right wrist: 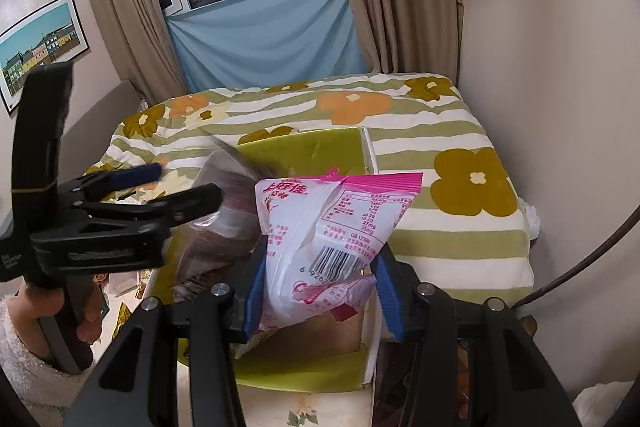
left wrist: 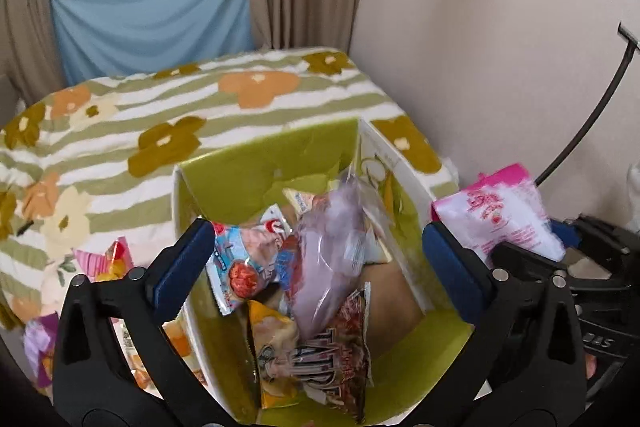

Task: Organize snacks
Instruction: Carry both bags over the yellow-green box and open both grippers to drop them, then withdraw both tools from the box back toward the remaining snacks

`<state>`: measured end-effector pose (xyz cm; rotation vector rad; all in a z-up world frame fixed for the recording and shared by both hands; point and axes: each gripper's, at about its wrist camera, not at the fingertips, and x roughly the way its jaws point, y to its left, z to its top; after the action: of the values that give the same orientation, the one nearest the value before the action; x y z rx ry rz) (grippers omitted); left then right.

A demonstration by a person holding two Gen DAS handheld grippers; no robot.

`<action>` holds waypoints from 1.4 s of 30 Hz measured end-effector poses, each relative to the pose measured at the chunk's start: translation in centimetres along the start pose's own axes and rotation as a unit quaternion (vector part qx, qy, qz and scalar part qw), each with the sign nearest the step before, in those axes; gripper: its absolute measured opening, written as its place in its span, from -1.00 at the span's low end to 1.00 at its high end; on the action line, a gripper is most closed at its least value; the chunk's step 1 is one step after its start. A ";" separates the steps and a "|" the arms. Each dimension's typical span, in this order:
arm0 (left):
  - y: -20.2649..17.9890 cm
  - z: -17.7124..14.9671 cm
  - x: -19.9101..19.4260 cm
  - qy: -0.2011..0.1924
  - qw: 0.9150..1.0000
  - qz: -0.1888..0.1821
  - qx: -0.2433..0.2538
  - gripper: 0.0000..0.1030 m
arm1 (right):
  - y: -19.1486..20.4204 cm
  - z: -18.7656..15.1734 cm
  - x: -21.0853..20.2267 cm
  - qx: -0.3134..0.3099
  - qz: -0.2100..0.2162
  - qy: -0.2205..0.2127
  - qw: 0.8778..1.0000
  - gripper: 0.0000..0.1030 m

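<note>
A green-lined cardboard box (left wrist: 256, 171) stands on the bed and holds several snack packets, among them a pale purple bag (left wrist: 328, 259) that looks in mid-air or just dropped. My left gripper (left wrist: 316, 259) is open and empty right above the box. My right gripper (right wrist: 320, 287) is shut on a pink and white snack bag (right wrist: 332, 227), held over the box's right side (right wrist: 304, 151). That bag shows in the left wrist view (left wrist: 504, 215) at the right. The left gripper (right wrist: 176, 187) shows open in the right wrist view.
A flowered striped blanket (left wrist: 200, 107) covers the bed. Loose snack packets (left wrist: 108, 259) lie on it left of the box. A wall (left wrist: 480, 27) stands close on the right, with a curved dark rod (left wrist: 600, 107). Curtains and a window are behind.
</note>
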<state>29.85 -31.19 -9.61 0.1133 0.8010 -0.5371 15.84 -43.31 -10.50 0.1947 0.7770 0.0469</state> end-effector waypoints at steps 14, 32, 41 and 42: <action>5.2 -3.6 -4.2 0.003 0.996 0.057 -0.067 0.99 | 1.1 0.5 2.0 -0.022 0.040 0.006 0.999 -0.13; 7.9 -8.2 -5.2 0.041 0.991 0.092 -0.089 0.99 | 2.2 -2.7 6.0 -0.019 0.047 0.069 0.996 0.75; 8.1 -9.5 -6.3 0.043 0.990 0.092 -0.094 0.99 | 3.2 -3.5 4.6 -0.036 0.038 0.045 0.998 0.98; 8.1 -9.5 -6.7 0.040 0.990 0.094 -0.093 0.99 | 3.3 -3.4 4.4 -0.034 0.039 0.041 0.998 0.98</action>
<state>23.91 -18.68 -12.31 0.0384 0.9048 -0.2798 16.67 -39.07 -15.27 0.1594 0.8484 0.1568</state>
